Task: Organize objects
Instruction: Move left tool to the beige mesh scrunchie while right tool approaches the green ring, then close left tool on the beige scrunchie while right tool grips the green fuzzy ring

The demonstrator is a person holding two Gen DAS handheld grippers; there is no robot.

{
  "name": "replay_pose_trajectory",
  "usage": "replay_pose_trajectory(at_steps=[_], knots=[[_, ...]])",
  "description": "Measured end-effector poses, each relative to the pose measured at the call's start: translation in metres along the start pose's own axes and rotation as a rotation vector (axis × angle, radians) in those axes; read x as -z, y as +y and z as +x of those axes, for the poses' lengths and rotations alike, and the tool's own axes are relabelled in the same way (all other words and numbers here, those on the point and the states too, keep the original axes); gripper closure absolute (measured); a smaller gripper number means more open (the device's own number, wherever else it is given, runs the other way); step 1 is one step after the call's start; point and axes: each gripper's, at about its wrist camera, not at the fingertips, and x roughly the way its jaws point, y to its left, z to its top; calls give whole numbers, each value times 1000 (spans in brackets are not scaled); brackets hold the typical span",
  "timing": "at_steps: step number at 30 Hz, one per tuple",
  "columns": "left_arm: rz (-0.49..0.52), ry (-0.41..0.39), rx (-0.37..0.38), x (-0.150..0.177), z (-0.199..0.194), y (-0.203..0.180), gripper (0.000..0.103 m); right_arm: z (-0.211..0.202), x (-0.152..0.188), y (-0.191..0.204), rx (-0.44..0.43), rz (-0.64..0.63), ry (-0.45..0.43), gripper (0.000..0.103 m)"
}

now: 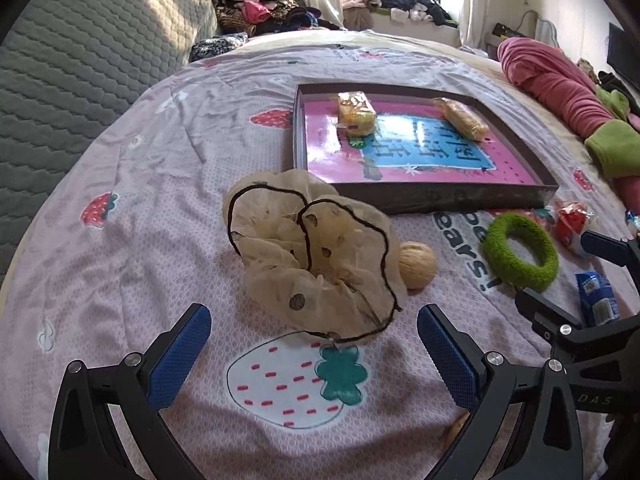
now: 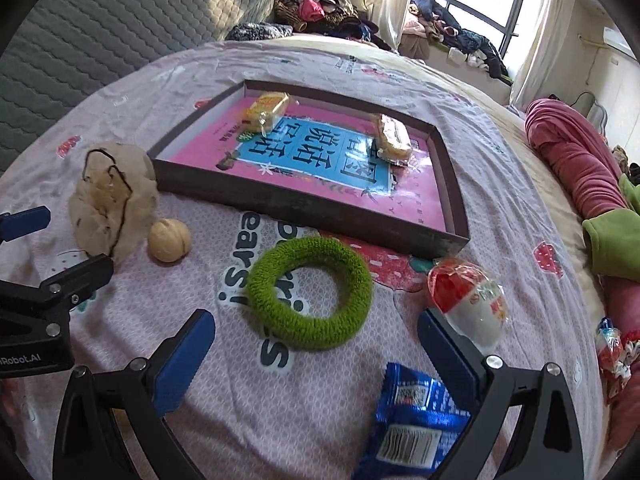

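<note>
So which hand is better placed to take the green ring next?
Right, probably. The right tool is open with the green ring just ahead between its fingers; the left tool faces the beige scrunchie instead.

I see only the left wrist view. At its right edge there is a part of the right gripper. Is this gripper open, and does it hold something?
Observer: The right gripper is wide open and grips nothing. The near edge of the green knitted ring lies on the bedsheet between its fingertips.
Operator: I see only a part of the blue packet. How does it lie?
Observer: The blue packet lies flat, close beside the gripper's right finger, with a barcode label facing up.
Operator: And the red thing beyond it?
Observer: It is a red and white egg-shaped item in clear wrap, lying outside the box.
</note>
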Motion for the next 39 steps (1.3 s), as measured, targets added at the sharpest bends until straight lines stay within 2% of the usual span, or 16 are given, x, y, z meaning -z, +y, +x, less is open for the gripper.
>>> replay_pose_trajectory(at_steps=[8,12,19,21,26,27,29,31,34,38,39], knots=[[9,19,-9,-1,16,-1,0,16,-4,-2,14,7,24,2],[7,29,-9,-2,21,1,0,21,-6,-5,9,21,35,11],[-8,37,4,-1,27,6,1,31,-9,0,12,1,66,19],[-4,40,9,-1,29,6,6,32,-11,2,16,-9,63,23],[1,45,24,-1,29,6,9,35,-14,7,44,-36,61,24],[2,47,38,-1,29,5,24,36,-15,7,38,-32,61,27],[-3,51,65,-1,29,5,45,38,-15,8,32,-29,66,29],[9,55,69,-1,30,4,45,38,-16,8,24,-22,65,32],[-14,53,112,-2,29,8,56,37,-16,6,9,-8,58,38],[-49,49,157,-3,27,14,86,33,-18,4,-9,4,46,54],[-58,49,168,-4,27,16,90,32,-18,4,-13,5,46,57]])
